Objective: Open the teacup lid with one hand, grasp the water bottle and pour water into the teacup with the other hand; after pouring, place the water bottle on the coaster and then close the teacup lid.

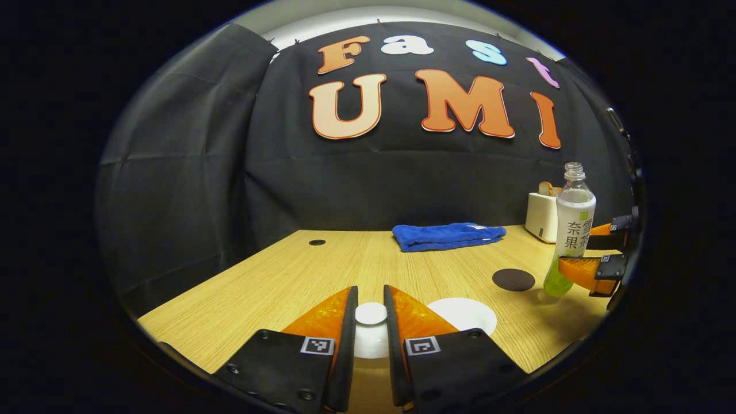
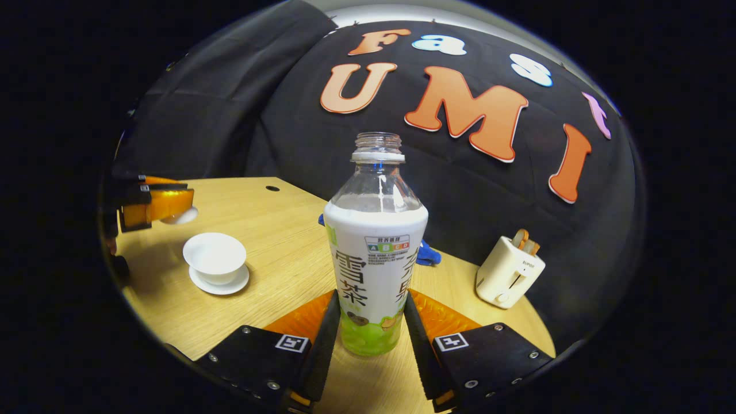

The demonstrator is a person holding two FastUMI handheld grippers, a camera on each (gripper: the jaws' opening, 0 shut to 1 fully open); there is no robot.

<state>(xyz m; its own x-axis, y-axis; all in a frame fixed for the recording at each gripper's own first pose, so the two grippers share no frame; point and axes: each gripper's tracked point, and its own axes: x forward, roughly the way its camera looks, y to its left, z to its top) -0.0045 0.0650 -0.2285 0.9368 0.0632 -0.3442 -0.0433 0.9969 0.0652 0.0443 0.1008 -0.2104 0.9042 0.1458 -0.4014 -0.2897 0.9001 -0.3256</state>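
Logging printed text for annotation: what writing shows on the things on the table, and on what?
Water bottle: big printed label characters, not quoted here.
Toaster: one small word, too blurred to read.

White, orange and blue on pale wood
White cup (image 2: 214, 257), green-bottomed bottle (image 2: 374, 270), blue towel (image 1: 447, 236), dark coaster (image 1: 513, 279), cream toaster (image 2: 509, 271), wood-grain table (image 1: 276, 287).

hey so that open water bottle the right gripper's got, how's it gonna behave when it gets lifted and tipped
The water bottle is tall and narrow, so it probably tips easily. Its neck has no cap, so liquid could spill early. The right gripper squeezes near the base, so the thin clear plastic may flex, and the bottle could lean.
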